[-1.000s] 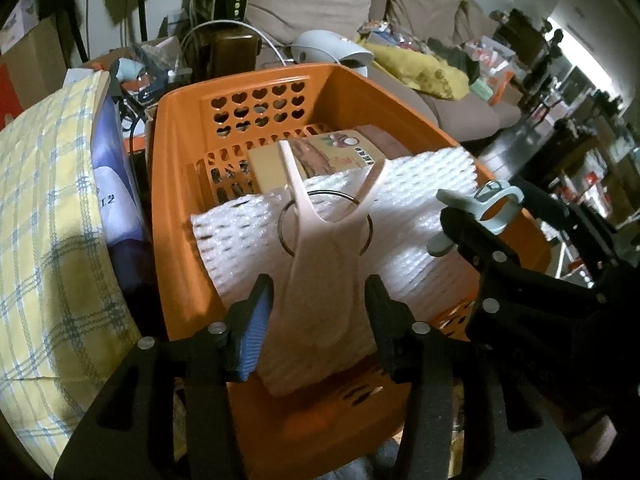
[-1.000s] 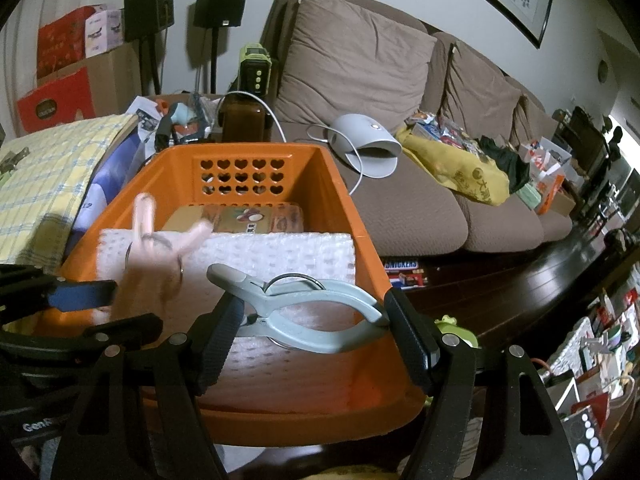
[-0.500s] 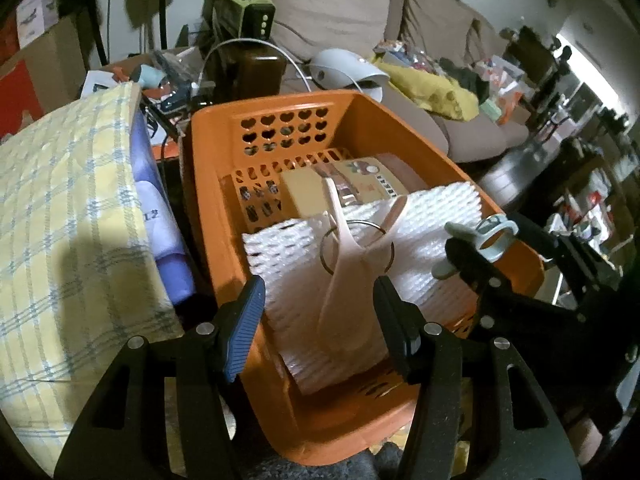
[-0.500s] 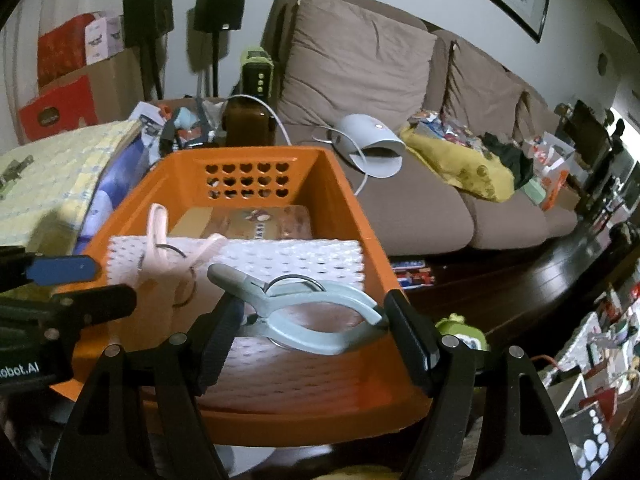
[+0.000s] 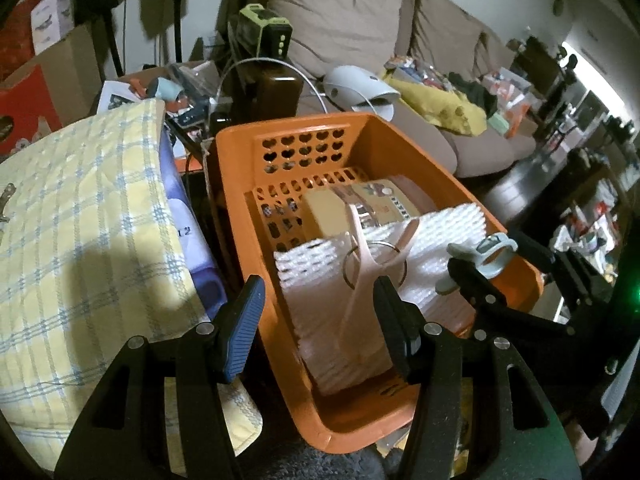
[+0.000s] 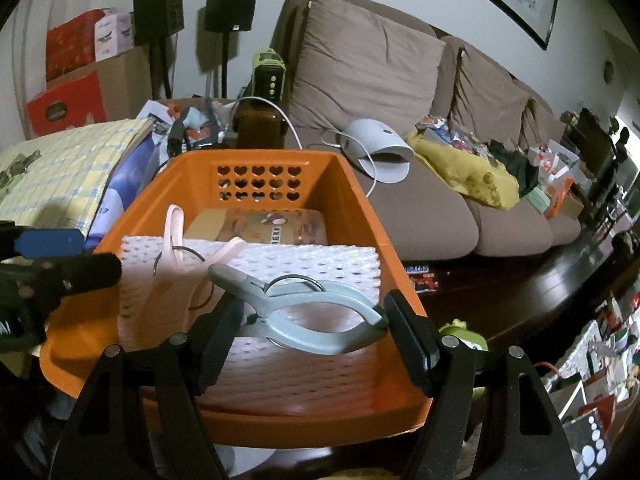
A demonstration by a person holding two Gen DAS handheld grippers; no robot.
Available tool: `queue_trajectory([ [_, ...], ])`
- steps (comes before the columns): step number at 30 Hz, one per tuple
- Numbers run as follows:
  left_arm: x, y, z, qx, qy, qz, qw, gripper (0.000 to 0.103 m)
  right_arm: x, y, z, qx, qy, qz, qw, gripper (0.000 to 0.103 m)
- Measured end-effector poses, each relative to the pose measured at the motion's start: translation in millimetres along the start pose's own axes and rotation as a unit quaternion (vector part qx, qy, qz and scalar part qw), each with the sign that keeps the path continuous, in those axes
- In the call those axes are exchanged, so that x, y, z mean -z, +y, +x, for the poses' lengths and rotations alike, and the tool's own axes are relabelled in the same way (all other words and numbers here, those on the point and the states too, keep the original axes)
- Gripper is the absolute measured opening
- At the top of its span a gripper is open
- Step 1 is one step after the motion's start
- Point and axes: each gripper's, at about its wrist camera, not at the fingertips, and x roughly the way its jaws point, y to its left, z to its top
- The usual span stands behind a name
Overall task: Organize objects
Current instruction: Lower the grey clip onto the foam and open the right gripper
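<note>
Pink clip dropped in basket; grey clip next

Left gripper [image 5: 316, 312] stood empty, jaws just opened, pale pink plastic spring clip [image 5: 366, 276] released onto white foam sheet [image 5: 436, 236] in orange plastic basket [image 5: 240, 184]; right gripper [image 6: 310, 332] clenched grey-green plastic spring clip [image 6: 304, 312] above the basket; judged next: lower, release beside pink clip.

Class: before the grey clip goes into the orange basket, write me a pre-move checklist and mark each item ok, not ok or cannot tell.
1. Right gripper closed on grey clip: ok.
2. Left gripper, jaws just opening, empty: ok.
3. Pink clip released onto white foam sheet in orange basket: ok.
4. Grey clip over the basket: ok.
5. Free foam beside pink clip: ok.
6. Left fingers clear of the drop path: cannot tell.
</note>
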Motion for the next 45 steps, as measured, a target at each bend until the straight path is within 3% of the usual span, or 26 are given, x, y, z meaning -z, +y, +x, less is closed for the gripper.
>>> queue_trajectory([
  [19, -4.6, 0.9, -8.5, -0.012, -0.009, 0.007, 0.9999, 0.053, -5.0, -7.1, -8.2, -0.008, -0.019, 0.024, 0.999, 0.079],
  [25, -6.5, -3.1, -24.8, -0.042, -0.043, 0.029, 0.9978, 0.054, -6.7, -13.5, -12.6, -0.014, -0.030, 0.040, 0.999, 0.077],
  [30, -7.9, -3.3, -35.5, -0.057, -0.062, 0.039, 0.9957, 0.055, -6.3, -12.0, -10.7, -0.020, -0.028, 0.037, 0.999, 0.060],
  [32, -7.4, -1.9, -39.3, -0.062, -0.068, 0.042, 0.9948, 0.056, -5.7, -11.2, -8.4, -0.025, -0.023, 0.037, 0.999, 0.046],
  [37, -5.3, 7.6, -47.8, -0.075, -0.078, 0.044, 0.9932, 0.057, -4.8, -9.4, -5.7, -0.031, -0.019, 0.036, 0.999, 0.036],
  [39, -5.4, 14.7, -50.6, -0.075, -0.078, 0.037, 0.9934, 0.057, -4.2, -10.3, -6.3, -0.037, -0.022, 0.041, 0.998, 0.029],
  [41, -5.5, 23.4, -54.2, -0.077, -0.080, 0.031, 0.9933, 0.057, -4.2, -11.4, -7.5, -0.045, -0.025, 0.049, 0.997, 0.016],
  [45, 0.0, 48.0, -65.6, -0.082, -0.085, 0.012, 0.9929, 0.057, -5.8, -9.2, -8.7, -0.050, -0.028, 0.054, 0.997, 0.008],
])
